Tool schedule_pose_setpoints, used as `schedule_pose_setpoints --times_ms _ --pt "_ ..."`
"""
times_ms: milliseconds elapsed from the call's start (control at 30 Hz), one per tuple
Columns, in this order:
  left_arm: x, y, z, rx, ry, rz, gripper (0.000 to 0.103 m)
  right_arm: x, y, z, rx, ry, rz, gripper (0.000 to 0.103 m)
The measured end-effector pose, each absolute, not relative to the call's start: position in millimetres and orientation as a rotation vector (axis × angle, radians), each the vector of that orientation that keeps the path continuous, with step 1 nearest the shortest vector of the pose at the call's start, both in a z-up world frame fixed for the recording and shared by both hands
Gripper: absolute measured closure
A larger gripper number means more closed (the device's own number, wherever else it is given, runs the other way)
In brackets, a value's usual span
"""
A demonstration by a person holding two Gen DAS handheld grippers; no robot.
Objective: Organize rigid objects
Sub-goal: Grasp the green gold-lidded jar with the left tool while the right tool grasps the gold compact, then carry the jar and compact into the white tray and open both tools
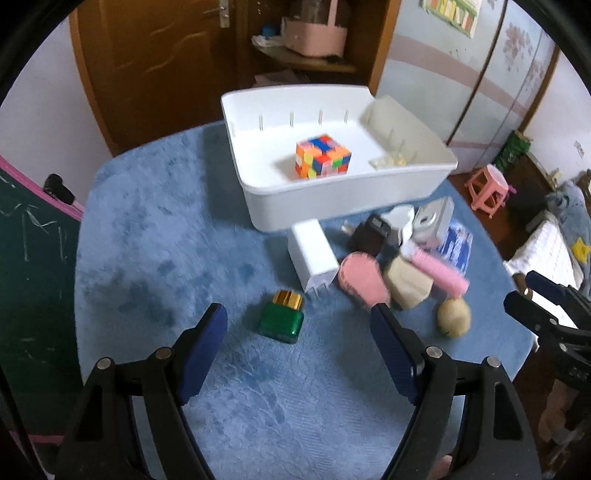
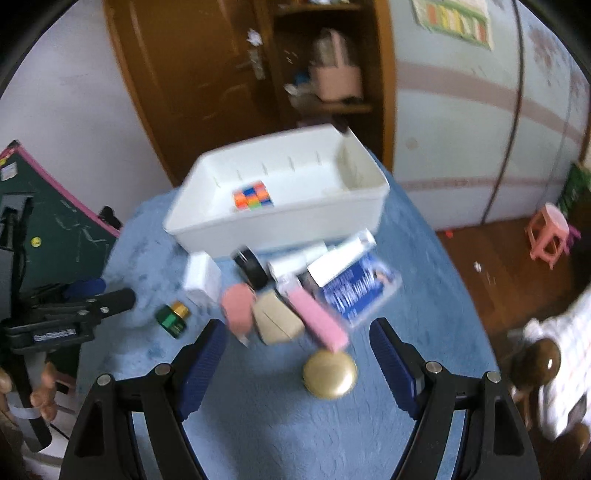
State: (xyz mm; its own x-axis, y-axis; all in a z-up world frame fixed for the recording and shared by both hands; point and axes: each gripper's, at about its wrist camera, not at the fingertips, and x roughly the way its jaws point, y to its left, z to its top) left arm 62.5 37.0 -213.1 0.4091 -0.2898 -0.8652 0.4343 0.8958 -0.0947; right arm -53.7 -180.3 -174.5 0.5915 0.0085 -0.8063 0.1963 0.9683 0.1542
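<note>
Two grippers, left gripper [image 1: 299, 325] and right gripper [image 2: 297, 338], both spread wide, pinching nothing, above blue table [image 1: 155, 258]. Colourful cube [image 1: 322, 156] inside white bin [image 1: 343, 192] at far side; green bottle [image 1: 281, 317], gold ball [image 2: 330, 374] near.

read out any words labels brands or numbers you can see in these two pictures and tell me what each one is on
None can be read as text.
Blue and white packet: white print, too blurred to read.
Green chalkboard: only chalk scribbles, no words.
Poster on the wall: coloured blocks, too small and blurred.
Label on the left gripper body: pale strip, blurred.
Marks on the right gripper body: too small to make out.
</note>
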Motion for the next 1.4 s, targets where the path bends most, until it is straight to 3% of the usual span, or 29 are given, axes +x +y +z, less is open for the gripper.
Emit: schedule_pose_setpoints --times_ms 300,733,800,867,1100,1200,1267,1400 --pt "75 30 -259 0.208 1.116 -0.468 0.022 -61 -198 -242 0.310 1.009 -0.181 0.022" --pt "85 18 -295 0.263 1.143 -0.486 0.023 -51 -185 -275 0.236 1.039 -0.193 0.022" --pt "86 19 -300 0.269 1.150 -0.481 0.027 -50 -182 -278 0.220 1.041 -0.193 0.022" --pt "89 23 -306 0.266 1.168 -0.481 0.045 -49 -179 -281 0.194 1.043 -0.203 0.022" --pt "93 31 -307 0.217 1.155 -0.496 0.058 -47 -168 -285 0.132 1.039 -0.233 0.023" --pt "94 36 -307 0.194 1.153 -0.495 0.058 -46 -167 -284 0.131 1.032 -0.246 0.032" --pt "95 38 -307 0.175 1.152 -0.490 0.058 -47 -167 -281 0.144 1.026 -0.235 0.047" --pt "92 45 -306 0.127 1.152 -0.473 0.058 -48 -171 -279 0.167 1.029 -0.234 0.047"
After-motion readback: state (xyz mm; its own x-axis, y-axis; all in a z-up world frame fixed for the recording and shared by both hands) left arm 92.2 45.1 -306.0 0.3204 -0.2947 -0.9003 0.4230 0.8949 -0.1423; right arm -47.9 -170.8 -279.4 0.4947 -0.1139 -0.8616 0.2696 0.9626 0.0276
